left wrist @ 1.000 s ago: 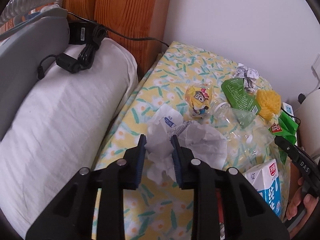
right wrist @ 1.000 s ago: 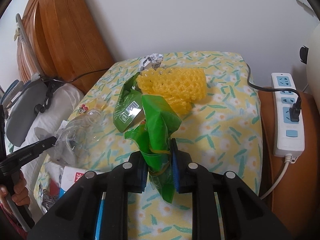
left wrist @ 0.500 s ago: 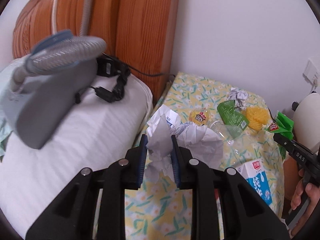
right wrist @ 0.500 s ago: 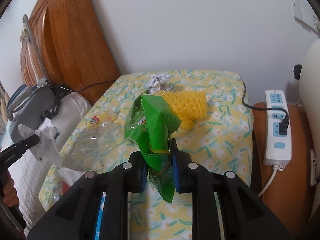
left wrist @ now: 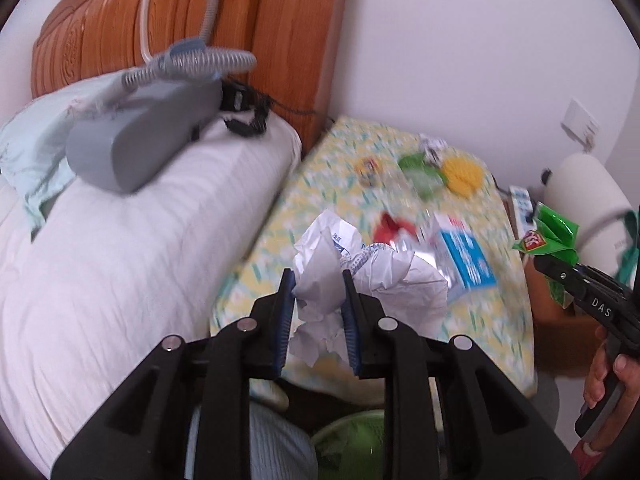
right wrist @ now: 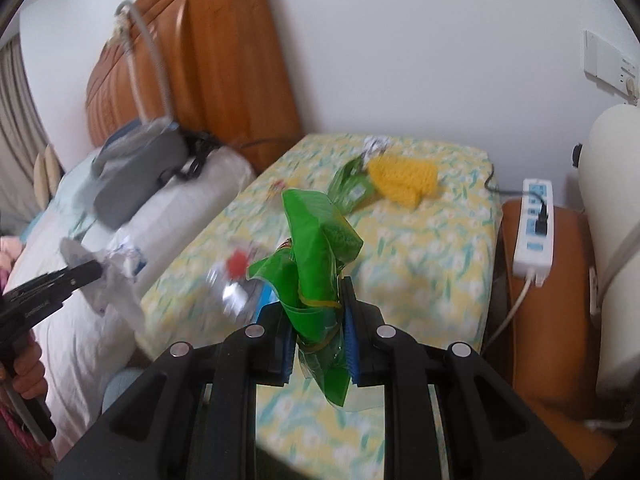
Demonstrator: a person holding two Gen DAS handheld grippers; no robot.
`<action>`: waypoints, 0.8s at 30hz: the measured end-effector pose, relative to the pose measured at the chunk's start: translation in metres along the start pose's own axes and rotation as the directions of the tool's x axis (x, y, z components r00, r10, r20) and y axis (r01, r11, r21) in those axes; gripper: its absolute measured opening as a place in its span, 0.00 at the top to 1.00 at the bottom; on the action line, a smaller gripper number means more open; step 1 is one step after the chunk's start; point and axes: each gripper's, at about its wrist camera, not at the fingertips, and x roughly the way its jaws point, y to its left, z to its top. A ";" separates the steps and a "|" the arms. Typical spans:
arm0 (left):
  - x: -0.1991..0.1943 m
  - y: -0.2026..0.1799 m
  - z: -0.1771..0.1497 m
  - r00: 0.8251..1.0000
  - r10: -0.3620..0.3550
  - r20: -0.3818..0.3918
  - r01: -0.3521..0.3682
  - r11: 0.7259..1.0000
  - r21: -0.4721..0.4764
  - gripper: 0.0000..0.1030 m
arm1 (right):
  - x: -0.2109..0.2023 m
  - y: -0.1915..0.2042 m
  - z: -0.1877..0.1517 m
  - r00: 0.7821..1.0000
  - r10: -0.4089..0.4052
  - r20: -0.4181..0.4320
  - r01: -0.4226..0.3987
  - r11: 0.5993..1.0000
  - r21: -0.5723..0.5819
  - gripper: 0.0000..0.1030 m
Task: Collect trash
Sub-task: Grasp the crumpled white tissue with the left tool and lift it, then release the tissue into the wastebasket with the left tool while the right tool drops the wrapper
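While left gripper [left wrist: 316, 296] clamps crumpled paper [left wrist: 320, 280], green bin [left wrist: 352, 444] sits below.

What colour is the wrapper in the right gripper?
Bright green wrapper, clearest in the right wrist view.

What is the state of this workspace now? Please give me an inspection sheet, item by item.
Surface: floral cloth covers the low table beside the bed.
Job's things: crumpled white paper held by left gripper; green wrapper held by right gripper. On the cloth: yellow foam net, green packet, blue-white carton, red scrap, paper ball.
Clutter: grey device with hose on white pillow.
Grippers: both sets of fingers shut on trash, lifted off the cloth.
Cables: white power strip with black plug; black cord by the headboard.
Surroundings: wooden headboard, white wall, green bin below.
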 end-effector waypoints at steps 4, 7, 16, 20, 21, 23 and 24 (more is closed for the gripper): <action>-0.002 -0.009 -0.047 0.996 -0.054 -0.076 0.057 0.998 0.032 0.78 | -0.011 0.017 -0.045 0.996 0.052 -0.078 -0.054 0.998 -0.016 0.80; -0.001 -0.018 -0.080 0.986 -0.099 -0.138 0.108 0.993 0.057 0.78 | -0.014 0.023 -0.081 0.987 0.075 -0.144 -0.078 0.997 -0.013 0.80; 0.031 -0.056 -0.161 0.924 -0.169 -0.344 0.227 0.965 0.134 0.78 | -0.018 0.020 -0.129 0.973 0.052 -0.225 -0.050 0.999 0.011 0.80; 0.045 -0.063 -0.175 0.898 -0.174 -0.405 0.244 0.962 0.126 0.78 | -0.018 0.021 -0.132 0.974 0.051 -0.222 -0.050 0.999 0.010 0.80; 0.047 -0.064 -0.178 0.894 -0.174 -0.413 0.246 0.961 0.127 0.77 | -0.018 0.020 -0.131 0.974 0.052 -0.222 -0.051 0.999 0.010 0.79; 0.048 -0.067 -0.182 0.886 -0.177 -0.428 0.256 0.958 0.133 0.66 | -0.016 0.019 -0.131 0.973 0.054 -0.225 -0.053 0.999 0.007 0.79; 0.049 -0.069 -0.182 0.886 -0.177 -0.429 0.256 0.957 0.134 0.50 | -0.015 0.019 -0.132 0.972 0.055 -0.228 -0.055 0.998 0.007 0.79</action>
